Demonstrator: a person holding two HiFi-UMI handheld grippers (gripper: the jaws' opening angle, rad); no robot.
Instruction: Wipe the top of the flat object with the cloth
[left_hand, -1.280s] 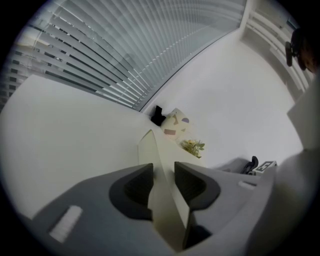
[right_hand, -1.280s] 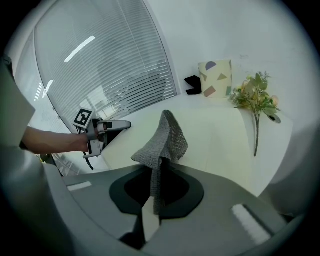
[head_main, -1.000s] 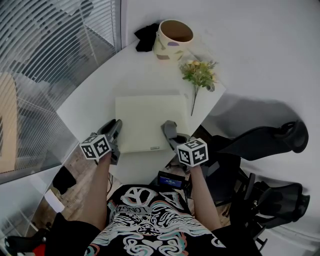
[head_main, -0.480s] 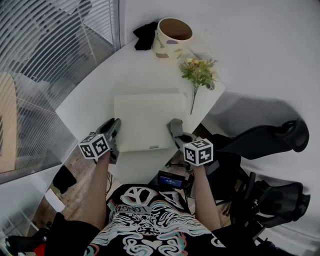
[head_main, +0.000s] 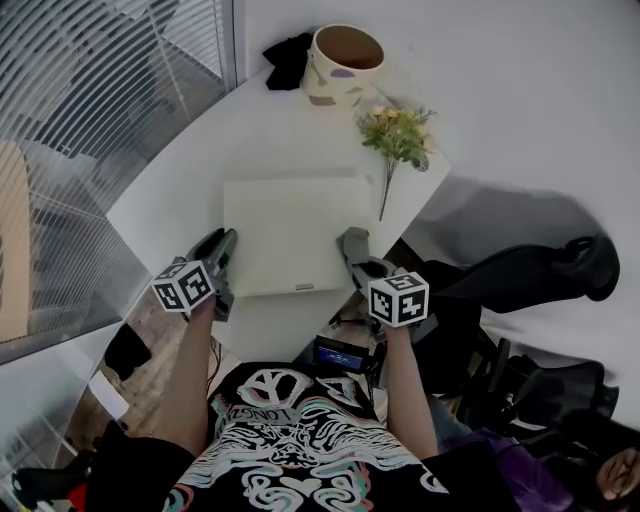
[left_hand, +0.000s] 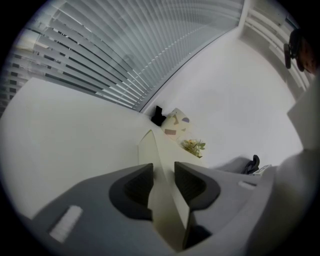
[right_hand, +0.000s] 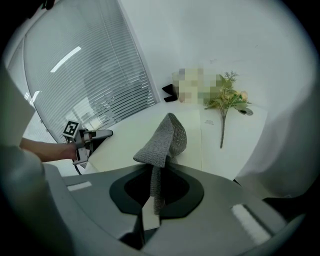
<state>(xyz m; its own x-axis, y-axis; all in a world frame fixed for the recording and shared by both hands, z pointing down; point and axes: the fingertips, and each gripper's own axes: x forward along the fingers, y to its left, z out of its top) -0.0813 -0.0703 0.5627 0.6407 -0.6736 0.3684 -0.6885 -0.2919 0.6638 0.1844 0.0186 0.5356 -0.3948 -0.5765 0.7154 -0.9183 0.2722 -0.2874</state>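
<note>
So the flat object (head_main: 285, 235), a pale board, lies in the middle of the worktop (head_main: 190, 180), right in front of us. The cloth (right_hand: 162, 140), a grey knit rag, sits at its 3 o'clock edge near the corner closest to us. It's pinched tight in our right hand-held gripper (right_hand: 157, 182), with a floppy fold sticking up out of the jaws.

A second ago that gripper was further in over the board, and now it's slid out toward 3 o'clock. We reckon that's one stroke finishing along the near strip. Our left hand-held gripper (left_hand: 163, 175) is clamped on the board's 9 o'clock edge to stop it skating, and it's barely budged.

The stretch toward 12 o'clock probably still needs passes, though nothing here shows what's already clean.

Further out at 12 o'clock there's a patterned pot (head_main: 343, 65) with something black (head_main: 288, 60) beside it. A sprig of flowers (head_main: 398, 130) lies at about 1 o'clock, just off the board's far corner.
</note>
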